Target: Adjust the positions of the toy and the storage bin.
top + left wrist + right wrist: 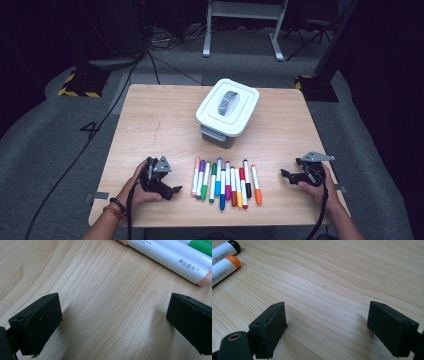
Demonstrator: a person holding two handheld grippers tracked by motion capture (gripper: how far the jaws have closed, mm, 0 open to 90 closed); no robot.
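Observation:
A row of several coloured markers (225, 182) lies side by side on the wooden table (150, 115), near its front edge. Left of the row, my left gripper (176, 190) rests low on the wood and points at the markers. Its jaws stand wide open over bare wood in the left gripper view, my left gripper (112, 322) just short of a pink-capped marker (175, 262). Right of the row, my right gripper (286, 175) is open too. In the right gripper view, my right gripper (327, 327) holds nothing, with an orange-capped marker (224, 267) and a black-capped marker (227, 248) at far left.
A white lidded box (227, 112) with a grey handle stands behind the markers at the table's middle. Dark floor, cables and stands surround the table beyond its far edge.

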